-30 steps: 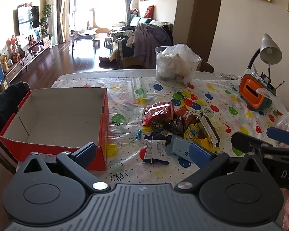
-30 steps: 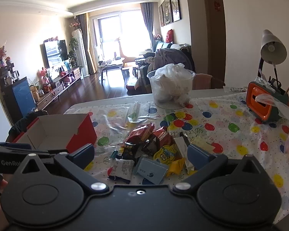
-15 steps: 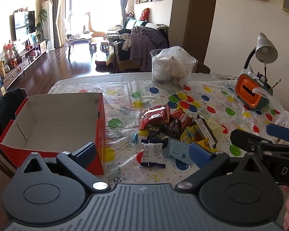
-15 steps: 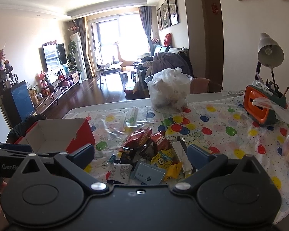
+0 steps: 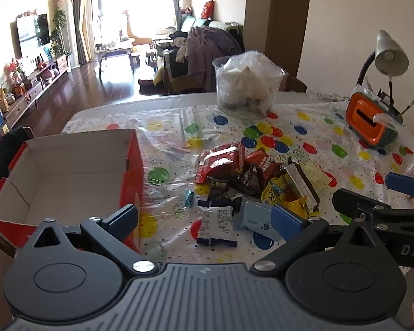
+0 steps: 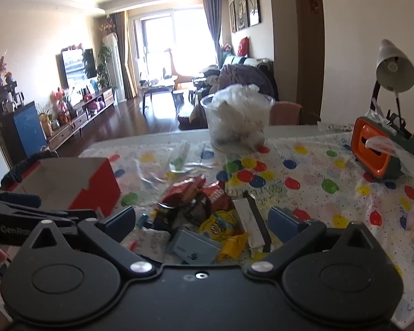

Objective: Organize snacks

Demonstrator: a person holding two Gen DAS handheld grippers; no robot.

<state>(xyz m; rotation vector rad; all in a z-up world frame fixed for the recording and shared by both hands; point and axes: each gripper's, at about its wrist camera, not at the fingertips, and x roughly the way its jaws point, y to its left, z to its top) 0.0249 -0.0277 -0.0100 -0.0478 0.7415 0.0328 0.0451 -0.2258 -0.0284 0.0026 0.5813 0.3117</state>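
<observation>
A clear plastic tub (image 5: 248, 88) stuffed with white bags stands at the far edge of the surface (image 5: 312, 135), which wears a polka-dot cover. At the right sit an orange and green holder (image 5: 369, 124) and a grey desk lamp (image 5: 390, 55). Beyond, a television (image 6: 76, 64) and a clothes-piled sofa (image 5: 207, 44).

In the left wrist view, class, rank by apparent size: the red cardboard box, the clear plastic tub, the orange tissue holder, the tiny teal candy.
1. red cardboard box, though nearness exaggerates it
2. clear plastic tub
3. orange tissue holder
4. teal candy
</observation>
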